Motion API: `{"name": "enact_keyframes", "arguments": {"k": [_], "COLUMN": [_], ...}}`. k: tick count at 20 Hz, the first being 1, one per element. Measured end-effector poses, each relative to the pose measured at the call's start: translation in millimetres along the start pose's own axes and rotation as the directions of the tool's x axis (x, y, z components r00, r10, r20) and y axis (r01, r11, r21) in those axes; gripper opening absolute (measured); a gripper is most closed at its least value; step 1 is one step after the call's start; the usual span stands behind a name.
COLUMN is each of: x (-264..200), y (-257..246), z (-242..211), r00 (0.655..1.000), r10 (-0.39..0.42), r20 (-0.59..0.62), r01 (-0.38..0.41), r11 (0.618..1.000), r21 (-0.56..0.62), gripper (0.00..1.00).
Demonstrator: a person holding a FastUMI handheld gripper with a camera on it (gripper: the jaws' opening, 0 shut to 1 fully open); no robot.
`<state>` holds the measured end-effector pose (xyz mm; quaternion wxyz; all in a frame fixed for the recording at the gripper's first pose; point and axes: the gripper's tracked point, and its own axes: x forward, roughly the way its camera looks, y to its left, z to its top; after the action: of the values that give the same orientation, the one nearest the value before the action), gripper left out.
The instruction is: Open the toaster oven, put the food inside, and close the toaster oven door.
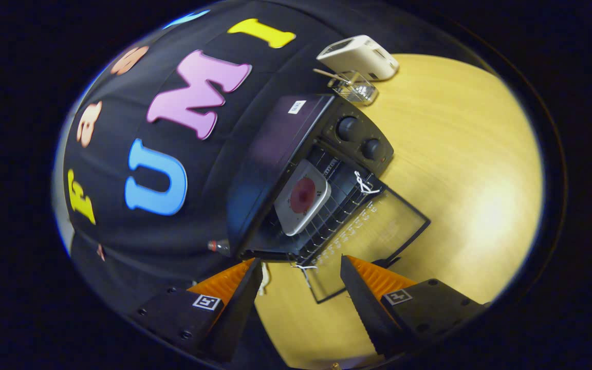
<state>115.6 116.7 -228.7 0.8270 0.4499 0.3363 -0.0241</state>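
**One job left: the glass door**

Two fingers of the gripper (pixel 301 280) stand spread apart with nothing between them, their tips just short of the free edge of the lowered door (pixel 378 231). The toaster oven (pixel 296 154) sits on the wooden table (pixel 470 169) against the booth wall, its door folded flat onto the tabletop. Inside, on the wire rack (pixel 339 205), rests a pale square plate (pixel 302 196) carrying a dark red round of food, so loading looks done.

The door is a framed glass pane: stiff, smooth, probably slippery, and hinged, so it should swing lightly. A white cord (pixel 363 182) is tied near the hinge corner; another seems to hang at the free edge, though that is hard to make out. Lifting under the free edge looks the best hold. The oven's casing is dark, glossy metal with two round knobs (pixel 360 139). Beyond, near the table's far edge, lie a white boxy device (pixel 360 56) and a clear container (pixel 357 88).
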Motion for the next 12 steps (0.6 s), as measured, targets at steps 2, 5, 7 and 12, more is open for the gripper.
{"name": "enact_keyframes", "arguments": {"k": [2, 5, 7, 12], "x": [-10.4, -11.1, -3.5, 24.2], "y": [-21.0, -43.7, -57.1, -94.8], "z": [-22.7, -54.6, -69.7, -99.2], "r00": [0.998, 0.99, 0.982, 0.94], "r10": [-0.061, -0.125, -0.176, -0.324], "r20": [-0.03, -0.058, -0.069, -0.105], "r01": [0.054, 0.085, 0.101, 0.152], "r11": [0.979, 0.887, 0.798, 0.674], "r21": [-0.195, -0.455, -0.594, -0.723], "gripper": [0.99, 0.99, 0.99, 1.0]}}
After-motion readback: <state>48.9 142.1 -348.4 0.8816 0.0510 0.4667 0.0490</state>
